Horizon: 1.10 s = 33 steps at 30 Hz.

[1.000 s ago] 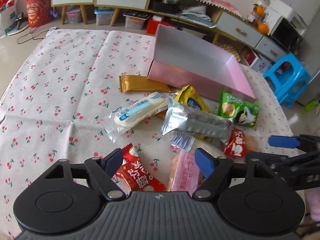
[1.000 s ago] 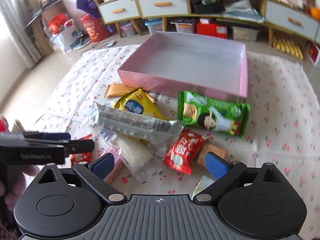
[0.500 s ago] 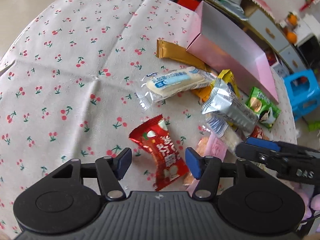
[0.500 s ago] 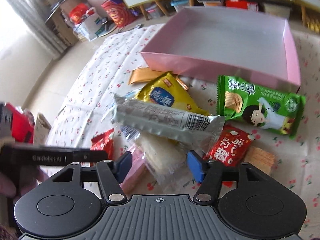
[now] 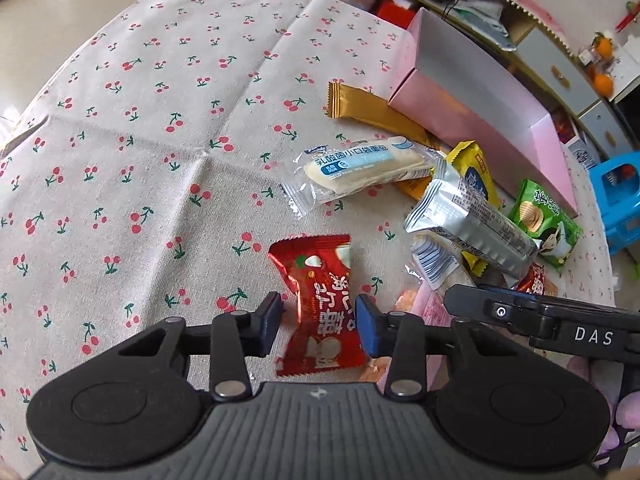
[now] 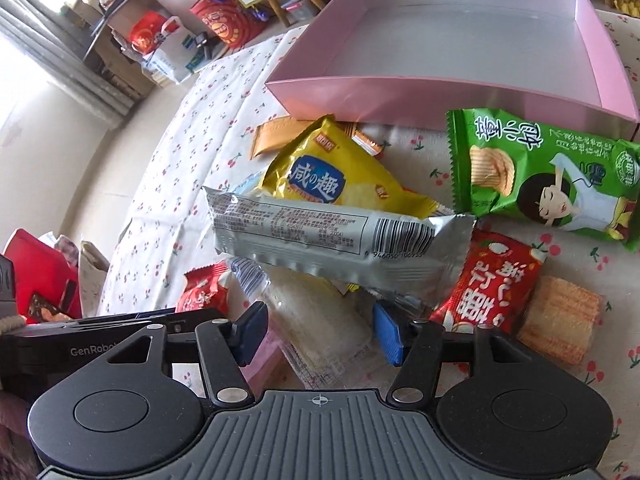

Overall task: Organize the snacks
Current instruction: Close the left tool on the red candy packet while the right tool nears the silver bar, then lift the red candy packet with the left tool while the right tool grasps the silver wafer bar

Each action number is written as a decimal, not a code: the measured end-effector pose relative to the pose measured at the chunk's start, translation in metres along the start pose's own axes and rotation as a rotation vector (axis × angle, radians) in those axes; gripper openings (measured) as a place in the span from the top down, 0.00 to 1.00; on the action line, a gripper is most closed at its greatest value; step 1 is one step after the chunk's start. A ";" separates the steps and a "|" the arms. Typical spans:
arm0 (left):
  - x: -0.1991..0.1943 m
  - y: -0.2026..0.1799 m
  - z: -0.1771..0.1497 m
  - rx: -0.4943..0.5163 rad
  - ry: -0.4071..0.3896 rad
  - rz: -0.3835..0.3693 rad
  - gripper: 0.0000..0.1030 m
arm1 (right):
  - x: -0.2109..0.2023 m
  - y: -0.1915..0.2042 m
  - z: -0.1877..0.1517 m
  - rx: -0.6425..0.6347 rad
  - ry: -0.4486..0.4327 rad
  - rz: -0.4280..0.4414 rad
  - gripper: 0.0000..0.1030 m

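My left gripper (image 5: 320, 324) points down at the cherry-print cloth, its jaws closing around a red candy packet (image 5: 320, 292). The right pad touches the packet and a thin gap shows at the left pad. My right gripper (image 6: 320, 334) is shut on a clear-wrapped white cake packet (image 6: 320, 320) that lies under a silver packet (image 6: 332, 236). Beyond them are a yellow packet (image 6: 332, 176), a green chips packet (image 6: 540, 176), a second red candy packet (image 6: 492, 284) and the empty pink box (image 6: 384, 92).
A gold bar (image 5: 372, 108) and a blue-labelled bread packet (image 5: 360, 164) lie left of the pile. An orange wafer (image 6: 560, 320) sits at the right and a pink packet (image 6: 260, 356) by the right gripper. A blue stool (image 5: 616, 196) stands off the cloth's edge.
Both grippers sank toward the snacks. The left jaws narrowed around the red candy packet. The right jaws went from wide to closed on the clear-wrapped cake packet, then stayed.
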<state>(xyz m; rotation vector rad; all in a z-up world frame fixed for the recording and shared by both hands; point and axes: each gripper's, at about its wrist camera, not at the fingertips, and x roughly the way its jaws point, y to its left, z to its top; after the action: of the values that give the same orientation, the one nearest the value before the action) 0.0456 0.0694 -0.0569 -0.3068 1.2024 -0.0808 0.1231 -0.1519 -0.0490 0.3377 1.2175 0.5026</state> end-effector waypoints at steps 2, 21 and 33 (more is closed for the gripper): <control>0.000 0.000 0.000 0.000 0.000 -0.004 0.69 | 0.002 0.002 -0.001 -0.004 0.001 -0.002 0.45; -0.019 0.006 0.005 -0.029 -0.054 -0.094 0.73 | -0.014 0.013 -0.006 0.093 0.009 0.014 0.64; -0.014 0.010 0.004 -0.018 -0.034 -0.042 0.73 | -0.011 0.024 -0.006 0.057 0.028 0.034 0.61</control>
<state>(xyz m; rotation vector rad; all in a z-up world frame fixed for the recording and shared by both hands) 0.0432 0.0822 -0.0460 -0.3475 1.1639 -0.1008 0.1103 -0.1376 -0.0296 0.4010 1.2566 0.5040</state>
